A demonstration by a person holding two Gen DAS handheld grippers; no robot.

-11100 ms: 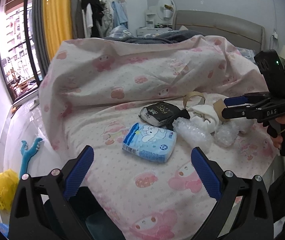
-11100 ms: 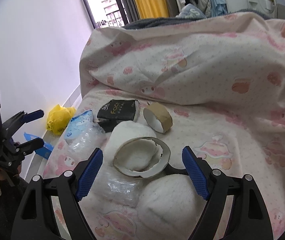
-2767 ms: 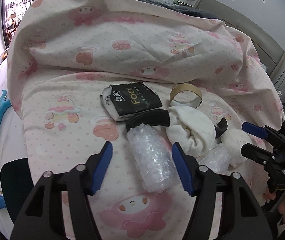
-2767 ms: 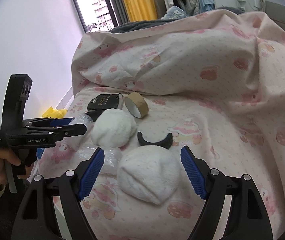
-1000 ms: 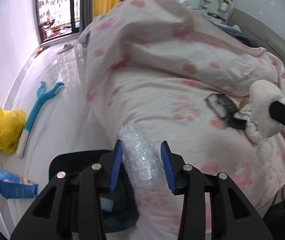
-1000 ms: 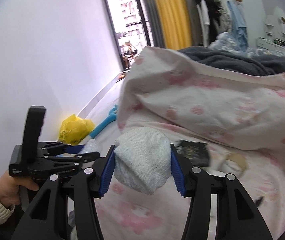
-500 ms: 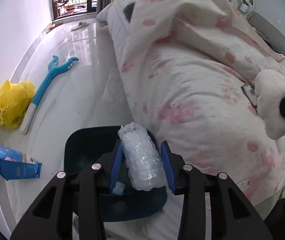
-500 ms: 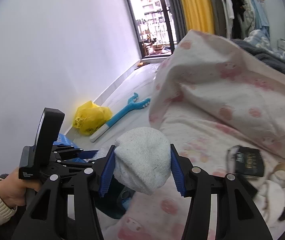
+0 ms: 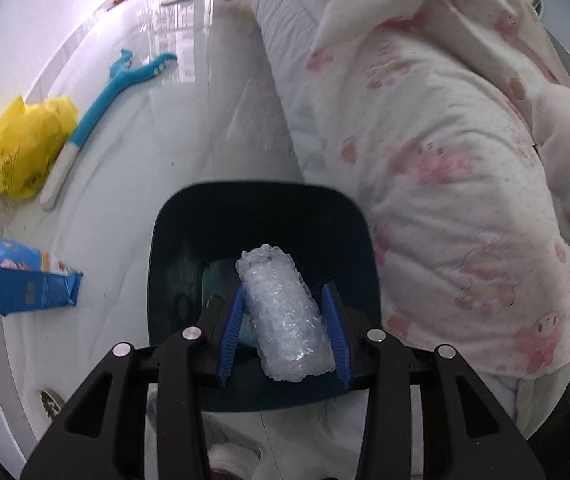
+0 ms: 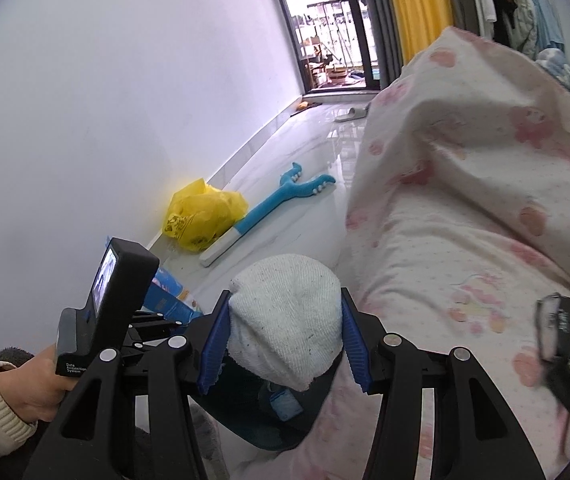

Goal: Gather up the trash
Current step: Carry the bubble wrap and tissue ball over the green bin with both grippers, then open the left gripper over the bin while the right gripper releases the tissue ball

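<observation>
Two loads – bubble wrap point(image 9: 285, 312), white wad point(image 10: 285, 316), over bin point(image 9: 261, 208)

A plain white wall point(image 10: 105, 100) meets glossy pale floor tiles point(image 9: 157, 120); daylight enters a balcony door point(image 10: 325, 32) beside a yellow curtain point(image 10: 417, 12).

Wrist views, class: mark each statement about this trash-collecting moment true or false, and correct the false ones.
1. The left tool grips a bubble wrap roll. True.
2. That roll hangs over the dark bin. True.
3. The right tool is empty. False: it clamps a white cloth wad.
4. The yellow bag lies on the bed. False: it lies on the floor by the wall.
</observation>
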